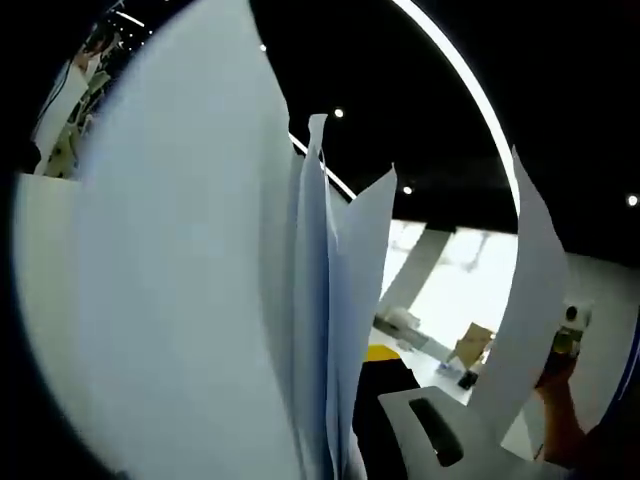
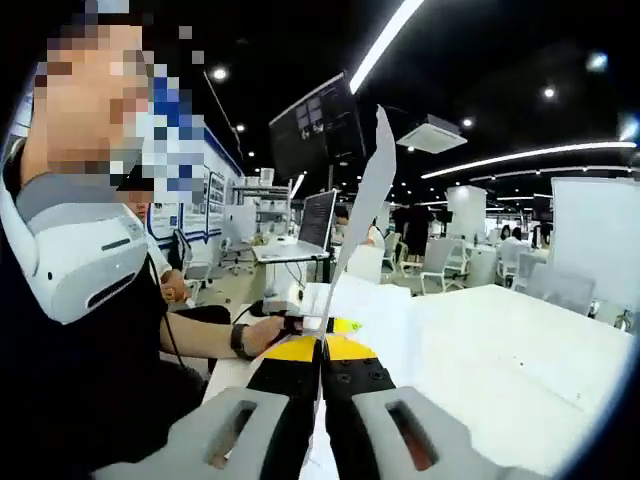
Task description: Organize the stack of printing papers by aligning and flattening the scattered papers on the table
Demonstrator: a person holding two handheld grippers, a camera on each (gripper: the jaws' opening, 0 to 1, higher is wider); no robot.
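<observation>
Papers: about four white sheets upright, fanned apart
Right gripper: jaws clamped on one sheet edge
Left gripper: jaw state cannot be told

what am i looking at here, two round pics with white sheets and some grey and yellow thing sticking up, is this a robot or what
No robot: a person holds a hand-held gripper in each hand, each carrying a fisheye camera looking along its jaws. In the right gripper view, the right hand-held gripper, grey with yellow and black pads, has its jaws shut on the edge of an upright sheet of paper. Behind it is a white table, and the person's hand shows farther back. In the left gripper view, several sheets of paper stand on edge close to the lens, hiding that gripper's jaws. The grey gripper at lower right there looks like the right one.
</observation>
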